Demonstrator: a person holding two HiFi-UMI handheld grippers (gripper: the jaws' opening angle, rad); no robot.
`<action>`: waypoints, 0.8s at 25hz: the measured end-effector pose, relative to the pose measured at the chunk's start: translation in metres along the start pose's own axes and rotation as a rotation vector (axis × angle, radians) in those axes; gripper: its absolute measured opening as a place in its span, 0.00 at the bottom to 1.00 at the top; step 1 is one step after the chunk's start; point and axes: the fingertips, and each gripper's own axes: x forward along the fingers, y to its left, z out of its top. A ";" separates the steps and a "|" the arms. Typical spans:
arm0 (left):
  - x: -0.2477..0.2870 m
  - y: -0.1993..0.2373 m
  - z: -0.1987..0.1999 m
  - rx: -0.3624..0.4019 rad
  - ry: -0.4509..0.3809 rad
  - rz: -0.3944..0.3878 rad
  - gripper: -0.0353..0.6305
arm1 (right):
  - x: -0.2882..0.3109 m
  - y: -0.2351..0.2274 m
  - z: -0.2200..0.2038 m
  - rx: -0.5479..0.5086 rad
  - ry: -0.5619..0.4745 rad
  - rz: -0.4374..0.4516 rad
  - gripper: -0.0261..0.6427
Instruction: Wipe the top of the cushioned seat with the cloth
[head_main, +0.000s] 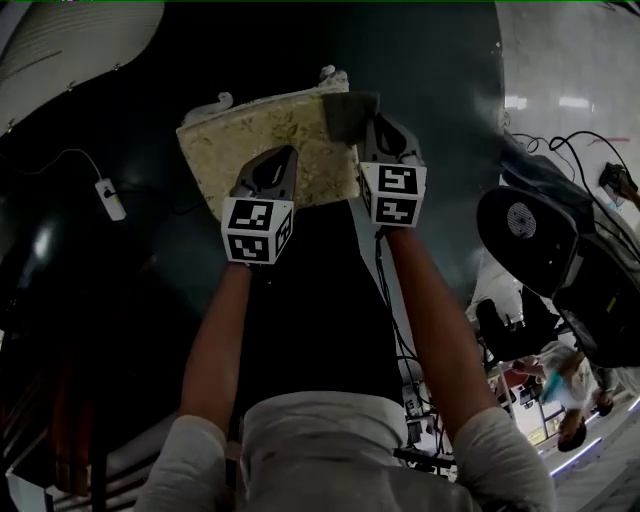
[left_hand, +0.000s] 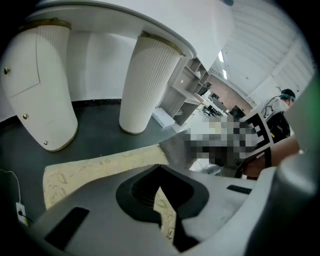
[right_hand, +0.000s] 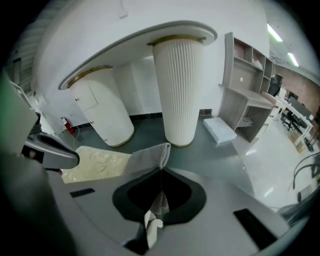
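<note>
The cushioned seat has a cream patterned top and stands on the dark floor; it also shows in the left gripper view and the right gripper view. My right gripper is shut on a grey cloth at the seat's far right corner. A tail of the cloth hangs between its jaws. The cloth lies on the seat's edge. My left gripper hovers over the middle of the seat, shut, with nothing in it.
Two white fluted pedestals carry a white tabletop beyond the seat. A white power adapter with a cable lies on the floor at the left. A black office chair stands to the right. A flat white box lies near grey shelving.
</note>
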 end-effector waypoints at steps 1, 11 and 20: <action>-0.006 0.001 0.001 -0.009 -0.013 0.008 0.07 | -0.007 0.003 0.008 -0.014 -0.023 0.000 0.06; -0.143 -0.007 0.030 -0.059 -0.174 0.117 0.07 | -0.125 0.080 0.072 -0.131 -0.154 0.068 0.06; -0.304 -0.057 0.095 -0.004 -0.418 0.187 0.07 | -0.293 0.152 0.138 -0.120 -0.359 0.216 0.06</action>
